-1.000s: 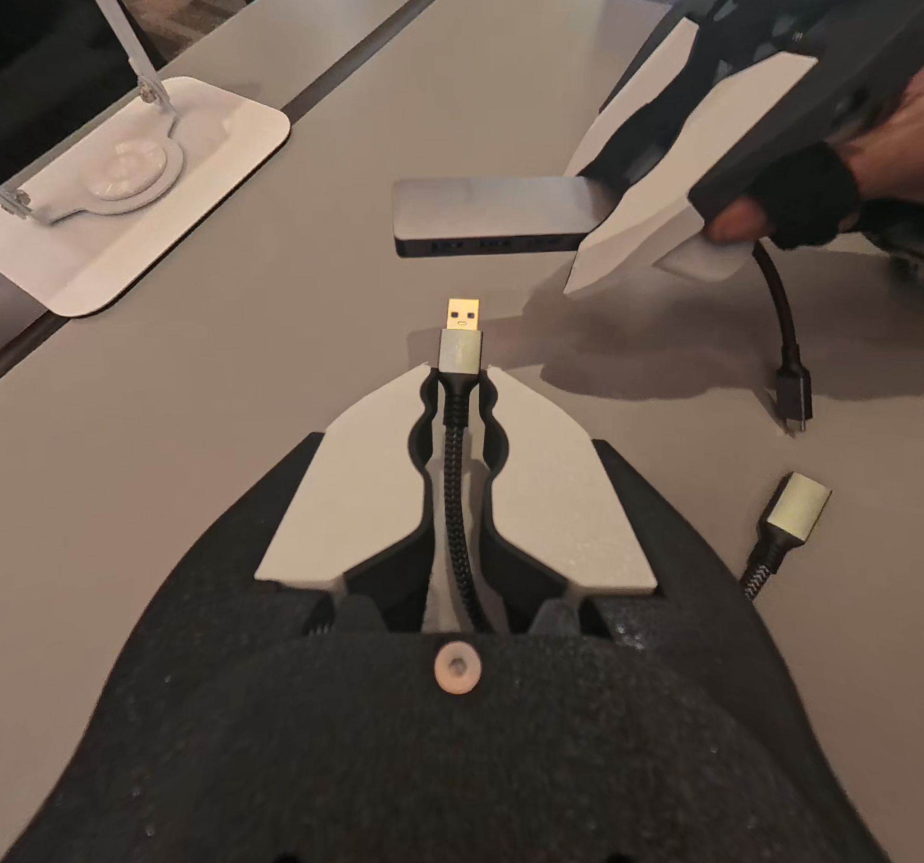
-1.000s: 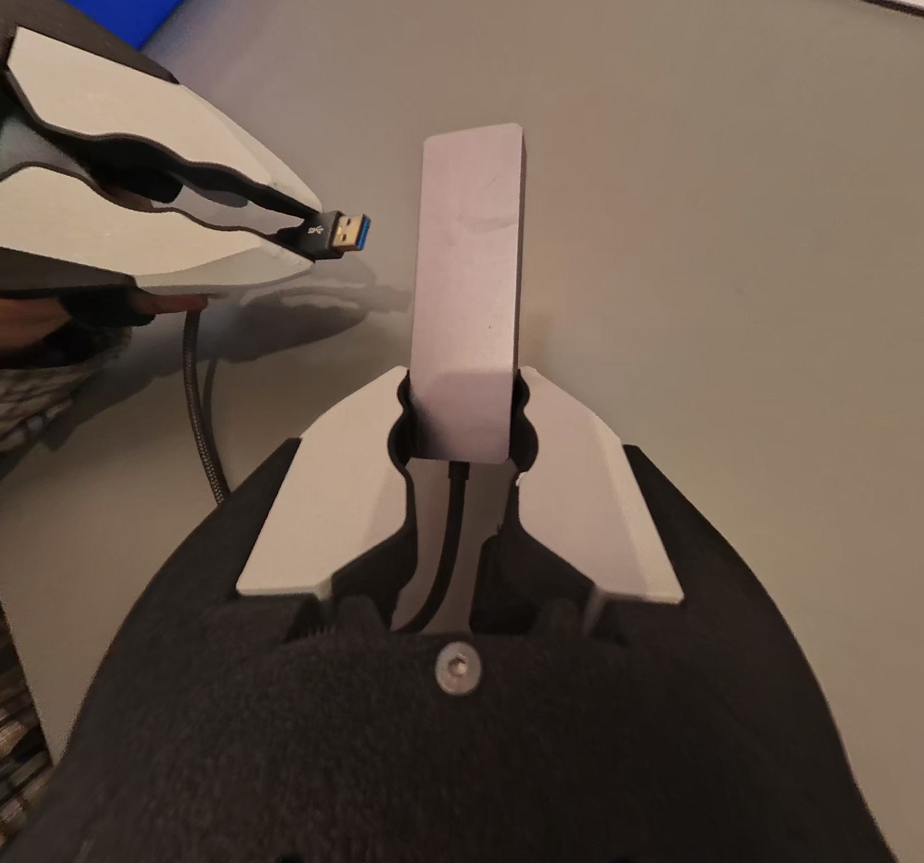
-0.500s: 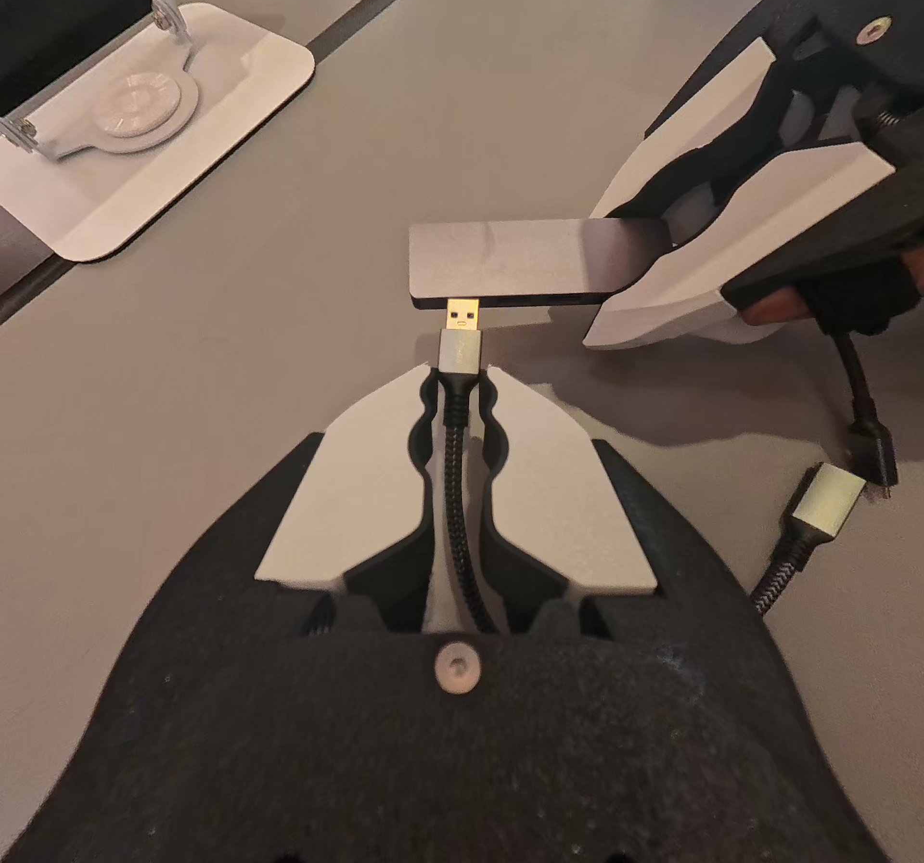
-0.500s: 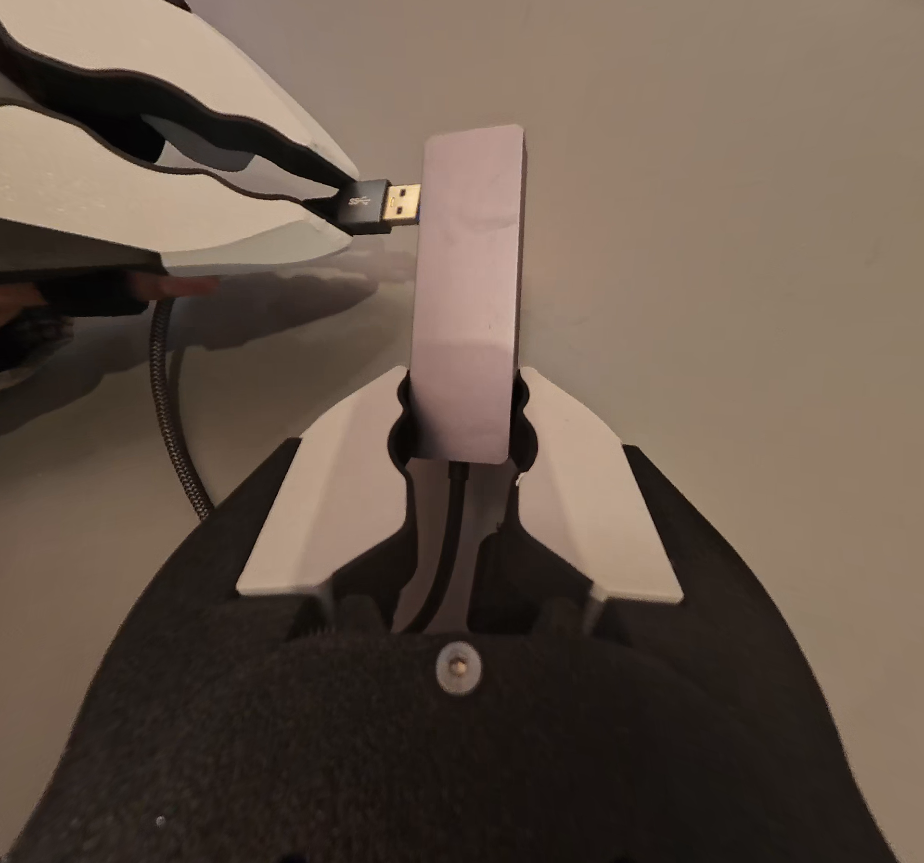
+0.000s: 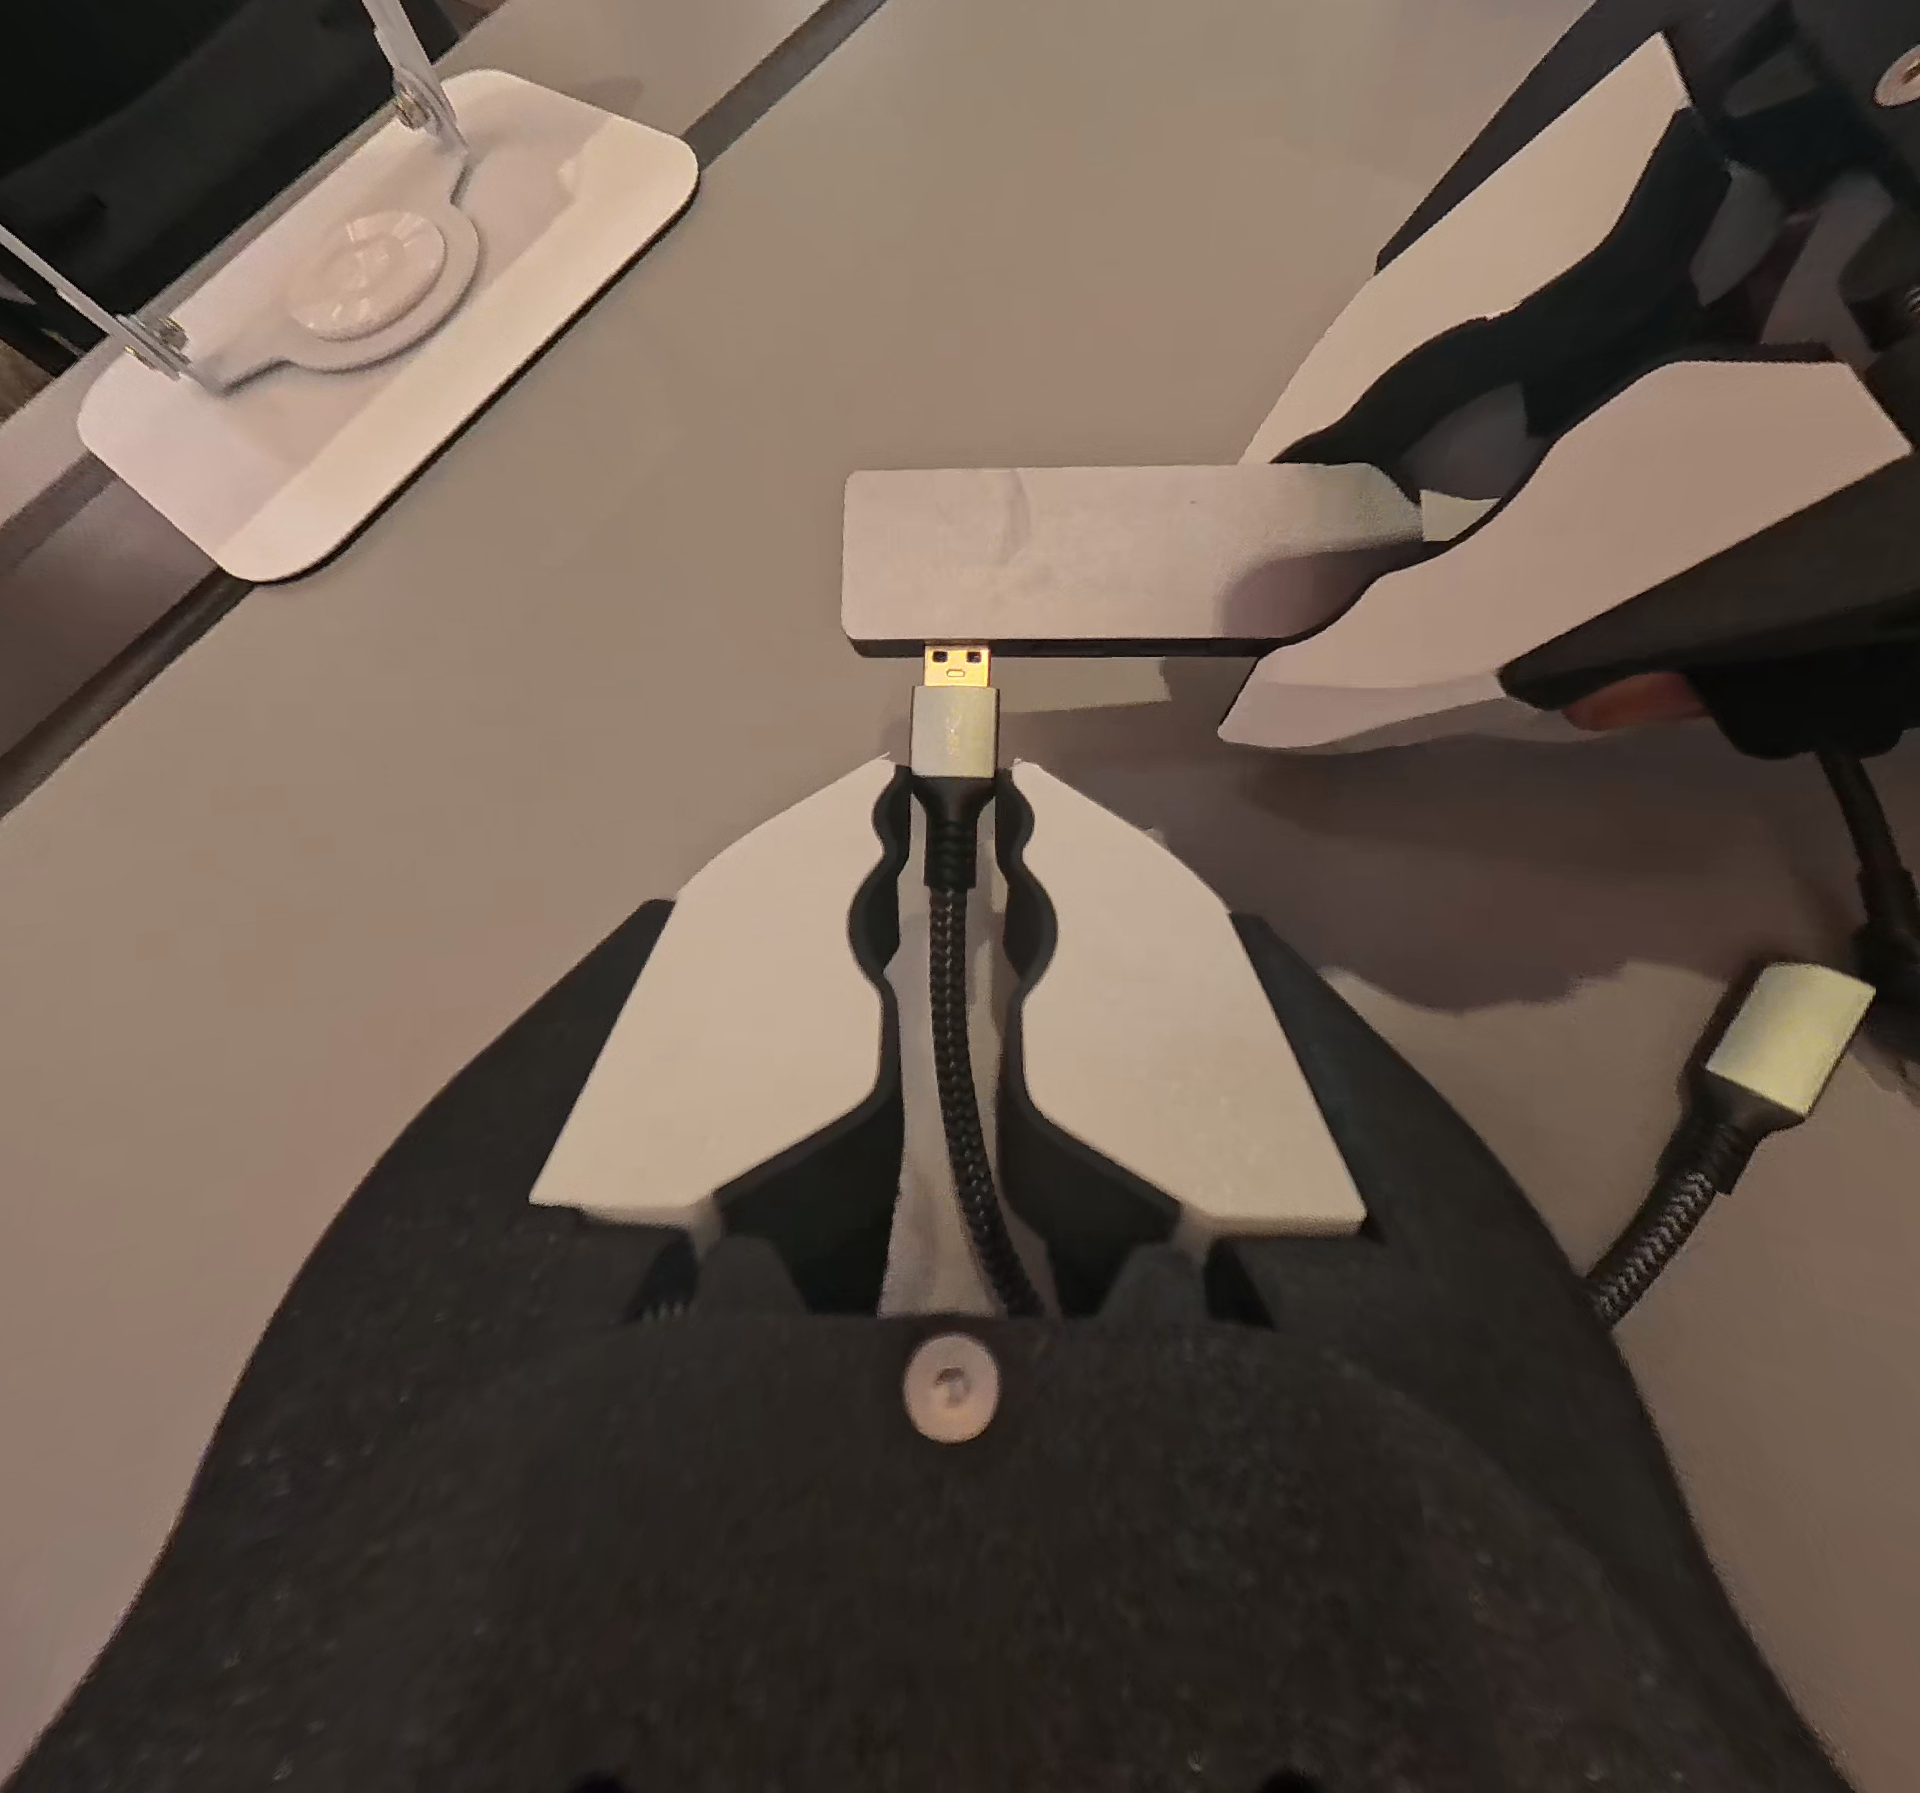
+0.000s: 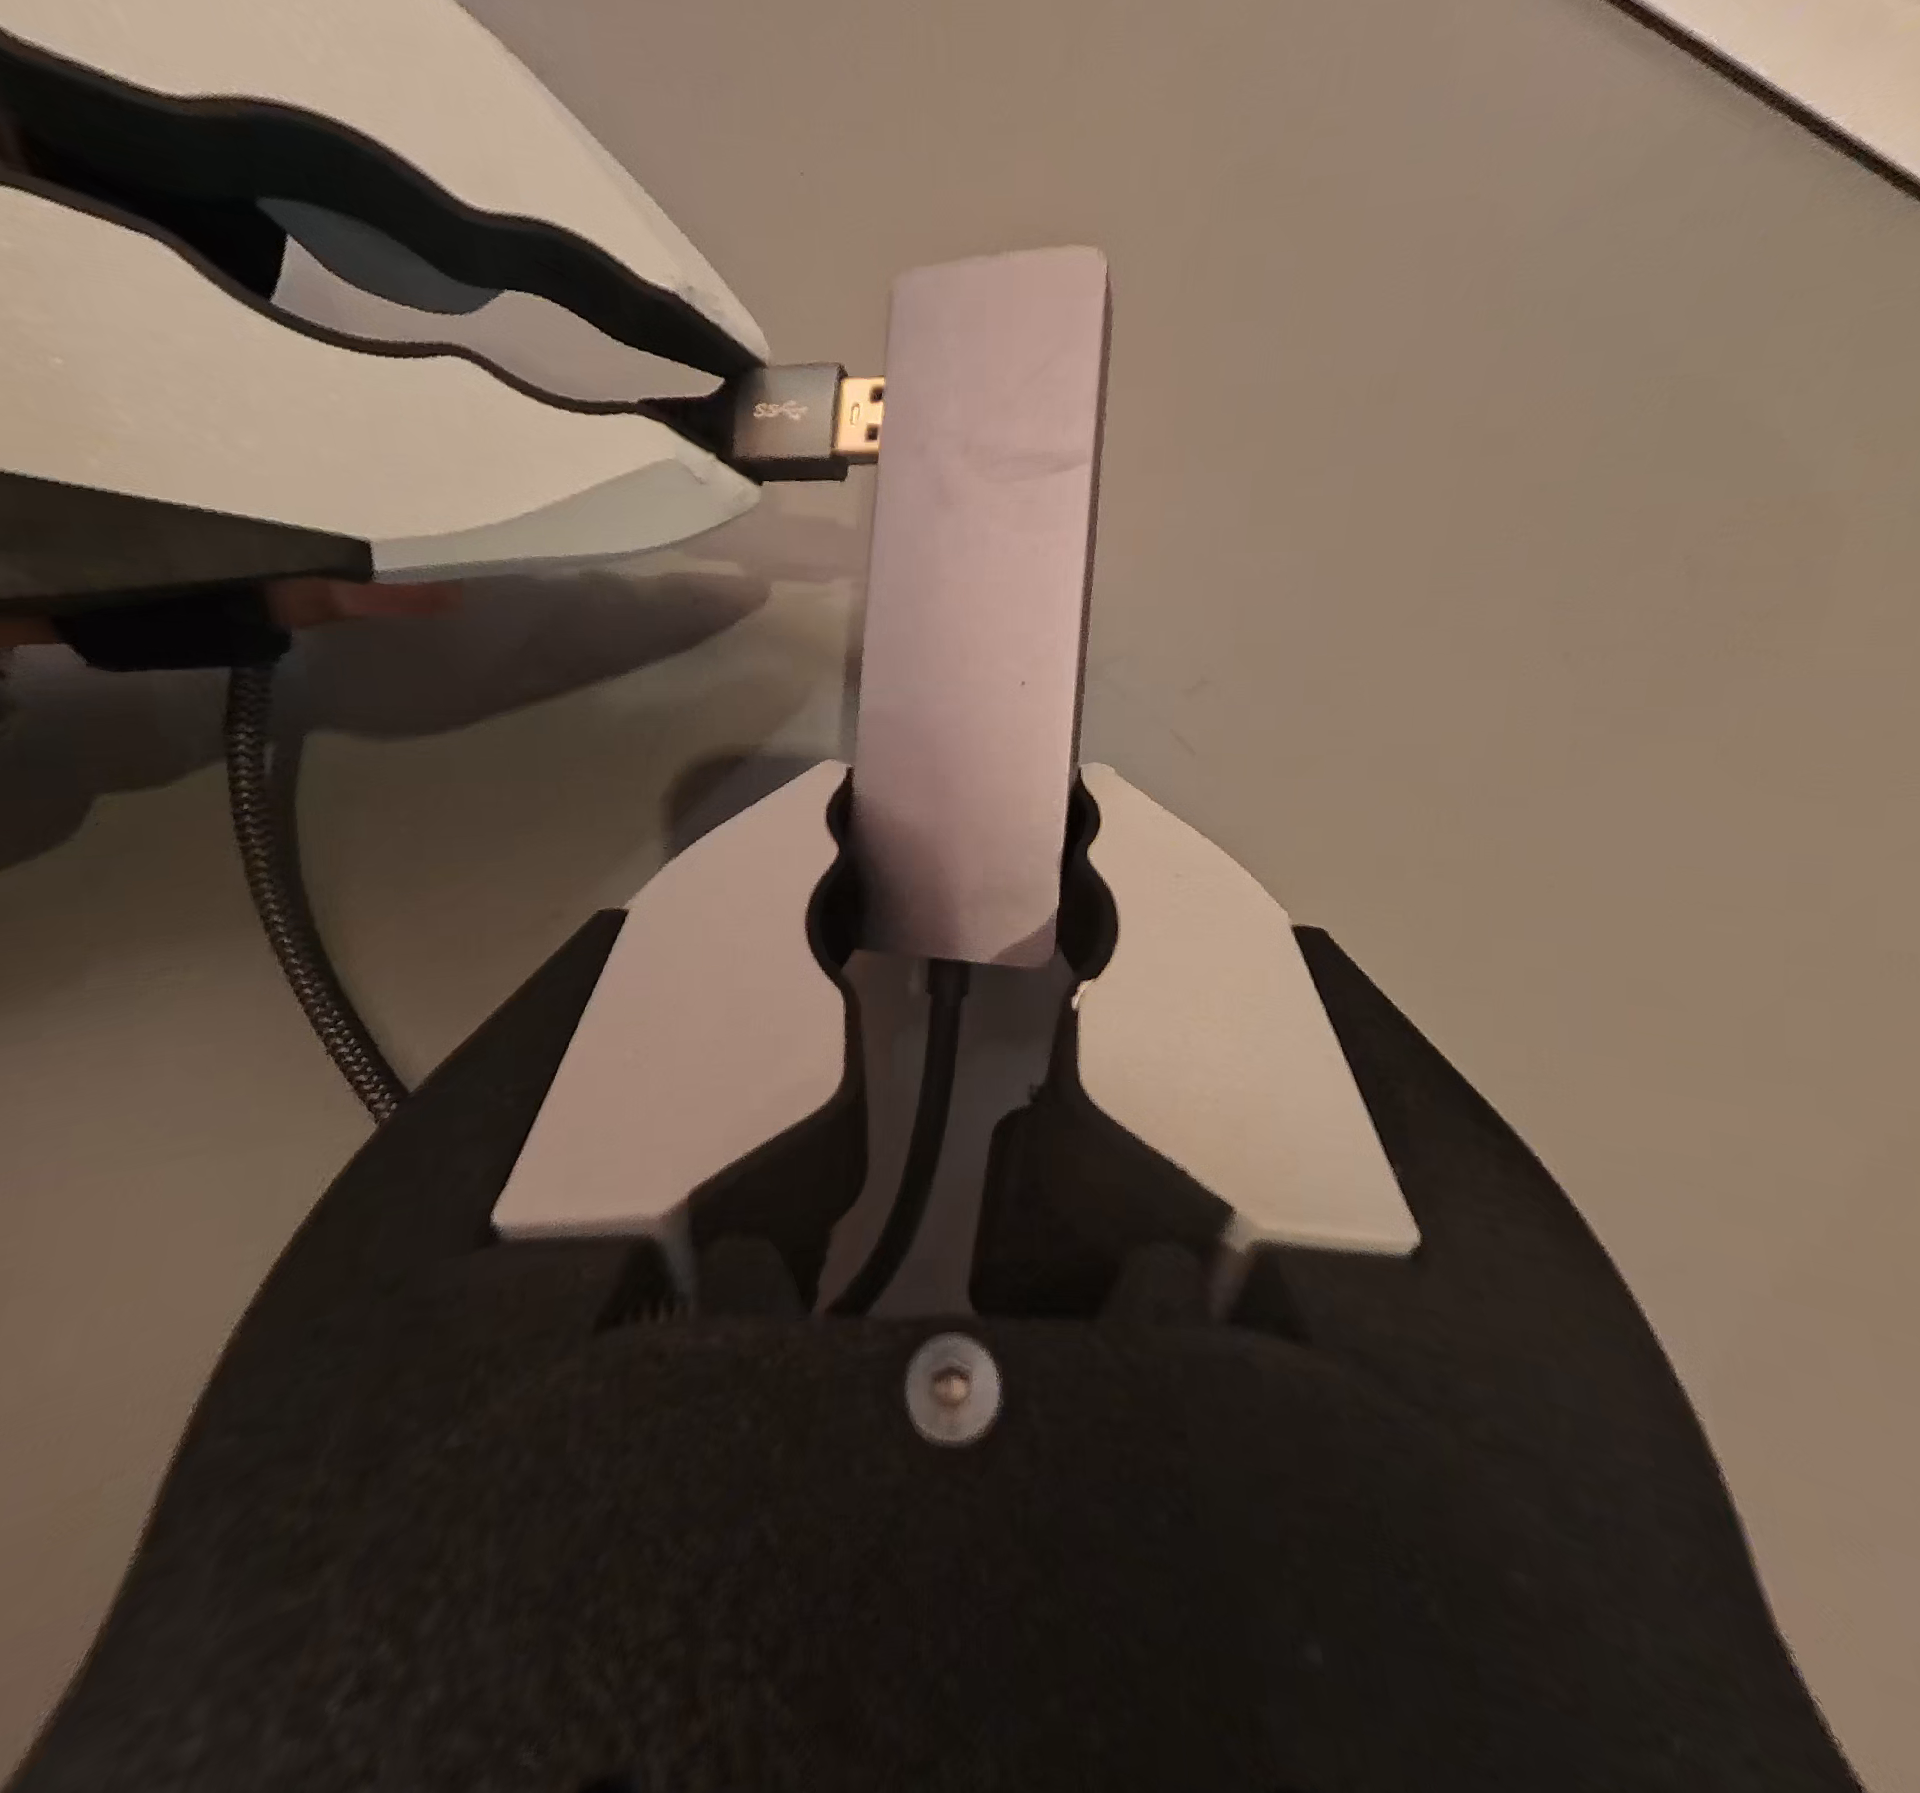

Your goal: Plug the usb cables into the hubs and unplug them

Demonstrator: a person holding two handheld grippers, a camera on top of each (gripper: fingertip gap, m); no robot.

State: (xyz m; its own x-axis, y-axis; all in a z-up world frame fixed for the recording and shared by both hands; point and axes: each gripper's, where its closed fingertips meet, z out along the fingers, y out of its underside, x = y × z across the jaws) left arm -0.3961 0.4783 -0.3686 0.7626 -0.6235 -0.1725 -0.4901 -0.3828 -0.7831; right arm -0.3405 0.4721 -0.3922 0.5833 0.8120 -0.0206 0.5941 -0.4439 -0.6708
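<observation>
Dim, warm indoor light from above. Soft-edged shadows of both tools fall on the grey desk (image 5: 644,808), darkest at right in the left wrist view. Wide-angle distortion bends the edges. The loose silver plug (image 5: 1782,1052) is slightly blurred; the white stand base (image 5: 416,330) shows mild glare.

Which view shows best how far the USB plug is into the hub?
Left wrist view: it looks along the USB plug, whose gold tip meets the hub edge with most of the metal still exposed. Right wrist view shows the plug side-on at the hub's left edge, but the port face is hidden.
</observation>
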